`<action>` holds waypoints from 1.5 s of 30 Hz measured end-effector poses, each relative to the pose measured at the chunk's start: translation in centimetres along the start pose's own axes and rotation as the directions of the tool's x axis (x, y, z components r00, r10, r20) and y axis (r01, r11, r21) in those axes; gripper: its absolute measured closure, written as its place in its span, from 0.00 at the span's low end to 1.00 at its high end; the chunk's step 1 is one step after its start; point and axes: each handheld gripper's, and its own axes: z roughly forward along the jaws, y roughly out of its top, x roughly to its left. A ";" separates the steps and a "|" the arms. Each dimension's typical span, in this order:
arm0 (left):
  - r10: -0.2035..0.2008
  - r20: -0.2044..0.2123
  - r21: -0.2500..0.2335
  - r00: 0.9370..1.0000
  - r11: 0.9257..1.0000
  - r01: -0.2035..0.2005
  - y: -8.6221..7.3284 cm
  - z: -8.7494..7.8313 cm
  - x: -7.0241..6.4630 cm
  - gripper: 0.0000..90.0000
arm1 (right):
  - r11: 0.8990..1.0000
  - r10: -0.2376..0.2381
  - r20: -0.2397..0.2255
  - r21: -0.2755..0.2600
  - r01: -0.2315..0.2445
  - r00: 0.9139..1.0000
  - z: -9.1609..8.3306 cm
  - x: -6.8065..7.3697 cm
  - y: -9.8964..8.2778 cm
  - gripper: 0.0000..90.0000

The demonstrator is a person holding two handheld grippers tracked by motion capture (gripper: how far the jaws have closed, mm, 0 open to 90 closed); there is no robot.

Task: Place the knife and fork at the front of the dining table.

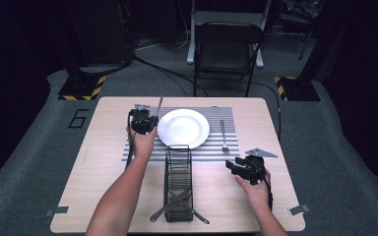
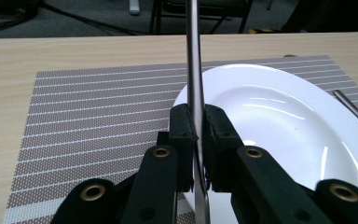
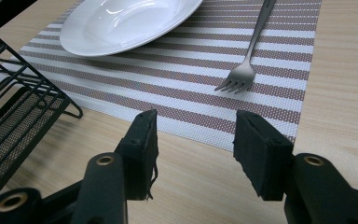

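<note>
My left gripper (image 1: 145,123) is shut on a thin metal utensil (image 1: 159,104), just left of the white plate (image 1: 183,128) on the striped placemat (image 1: 216,150). In the left gripper view the pads (image 2: 182,130) clamp the utensil (image 2: 193,56) edge-on; its far end runs out of the top of the frame. A fork (image 1: 223,135) lies on the mat right of the plate. My right gripper (image 1: 234,166) hovers open over bare wood at the mat's near right corner. Nothing is between its jaws (image 3: 196,140), and the fork (image 3: 247,60) lies ahead with its tines towards them.
A black wire basket (image 1: 178,182) stands in front of the plate, with cutlery (image 1: 172,206) lying at its near end. Its side (image 3: 14,116) is close on the right gripper's left. A folding chair (image 1: 229,49) stands beyond the table.
</note>
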 end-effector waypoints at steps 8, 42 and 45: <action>-0.027 -0.040 0.019 0.999 0.999 0.028 -0.6 1.3 0.7 0.92 | 1.000 0.000 -0.003 -0.002 0.000 1.000 0.0 0.0 0.0 0.55; -0.125 -0.156 0.096 0.980 0.985 0.141 -3.9 5.0 2.5 0.92 | 1.000 -0.012 -0.016 -0.008 0.012 1.000 0.1 0.1 0.2 0.54; -0.123 -0.151 0.098 0.981 0.985 0.139 -4.0 5.1 2.6 0.92 | 1.000 -0.013 -0.015 -0.007 0.013 1.000 0.2 0.1 0.2 0.54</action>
